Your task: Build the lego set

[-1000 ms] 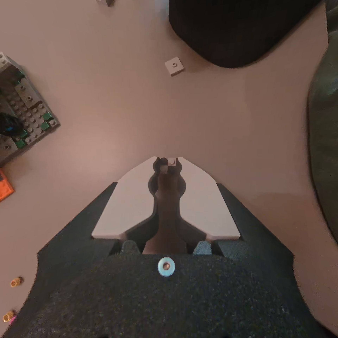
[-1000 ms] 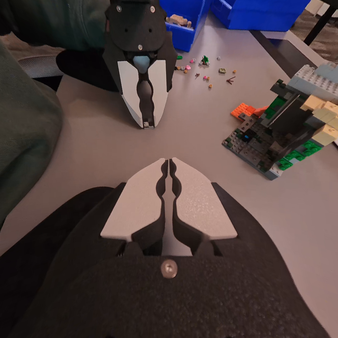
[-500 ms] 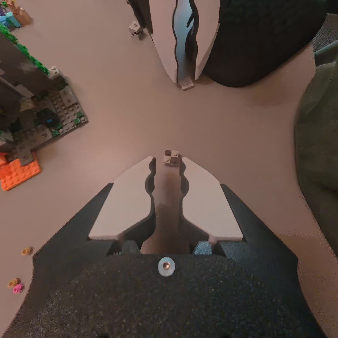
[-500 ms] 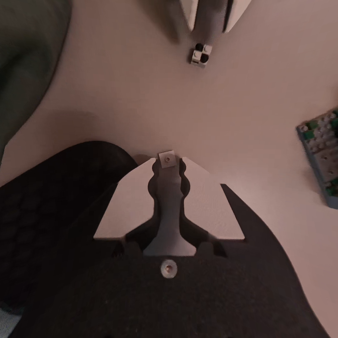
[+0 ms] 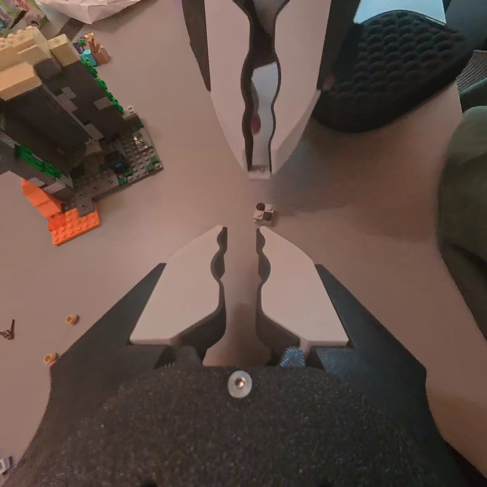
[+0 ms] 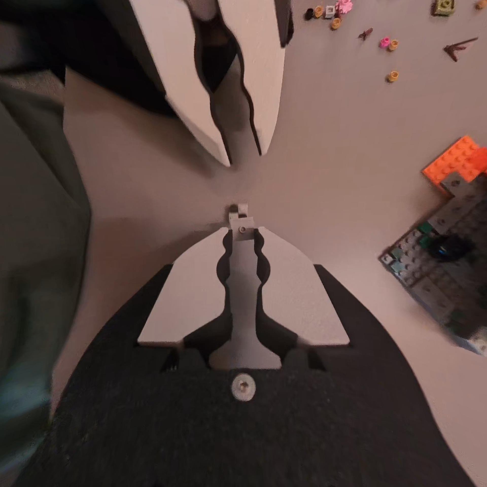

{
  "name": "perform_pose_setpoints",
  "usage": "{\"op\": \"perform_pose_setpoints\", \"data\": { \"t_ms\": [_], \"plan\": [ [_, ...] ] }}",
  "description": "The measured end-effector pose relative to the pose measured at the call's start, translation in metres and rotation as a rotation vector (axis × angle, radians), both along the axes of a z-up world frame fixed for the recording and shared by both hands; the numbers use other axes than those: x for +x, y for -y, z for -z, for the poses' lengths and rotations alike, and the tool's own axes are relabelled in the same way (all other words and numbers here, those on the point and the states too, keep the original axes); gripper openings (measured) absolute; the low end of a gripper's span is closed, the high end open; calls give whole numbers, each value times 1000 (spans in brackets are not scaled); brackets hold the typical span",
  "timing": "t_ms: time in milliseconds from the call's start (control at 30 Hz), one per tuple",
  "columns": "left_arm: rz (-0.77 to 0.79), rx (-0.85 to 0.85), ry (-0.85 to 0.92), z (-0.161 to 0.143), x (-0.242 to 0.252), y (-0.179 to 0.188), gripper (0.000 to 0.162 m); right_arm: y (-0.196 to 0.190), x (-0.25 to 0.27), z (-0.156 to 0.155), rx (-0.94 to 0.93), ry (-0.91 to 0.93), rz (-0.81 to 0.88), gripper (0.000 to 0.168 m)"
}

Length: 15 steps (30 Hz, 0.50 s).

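My left gripper (image 5: 241, 232) is open and empty, low over the table. A small grey-and-black studded piece (image 5: 264, 214) lies on the table just past its right fingertip. My right gripper (image 6: 243, 230) is shut on a flat light-grey square tile (image 6: 242, 232) with one centre stud. It holds the tile right in front of the small piece (image 6: 238, 210). In the left wrist view the right gripper (image 5: 259, 168) points down with the tile (image 5: 259, 172) at its tips. The left gripper (image 6: 243, 158) shows opposite in the right wrist view.
The partly built grey, green and tan lego model (image 5: 79, 126) on its orange plate (image 5: 73, 224) stands to one side and also shows in the right wrist view (image 6: 448, 263). Several tiny loose pieces (image 6: 392, 75) lie scattered. A black padded object (image 5: 395, 66) and a green sleeve (image 5: 469, 210) border the table. One gripper's finger ends stand about 5 centimeters off the other's.
My left gripper let go of the small grey-and-black piece, opened and drew back. My right gripper closed on the grey tile and carried it up to that piece.
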<state>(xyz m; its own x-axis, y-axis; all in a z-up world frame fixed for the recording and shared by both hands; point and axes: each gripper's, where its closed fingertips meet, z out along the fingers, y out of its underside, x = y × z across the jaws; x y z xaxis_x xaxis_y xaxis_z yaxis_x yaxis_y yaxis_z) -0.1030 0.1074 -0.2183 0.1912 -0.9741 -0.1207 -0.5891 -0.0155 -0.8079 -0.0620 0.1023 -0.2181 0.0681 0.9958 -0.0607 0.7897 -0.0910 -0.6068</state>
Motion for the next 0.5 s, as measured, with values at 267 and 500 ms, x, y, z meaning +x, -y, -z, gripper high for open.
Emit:
{"op": "perform_pose_setpoints", "data": {
  "t_ms": [267,500],
  "plan": [
    [-27,10,63,-8,-4,-3,18,3,-12,24,-32,129,62,15],
    [-29,21,51,-7,-5,-1,19,3,-14,27,-28,171,54,15]
  ]
}}
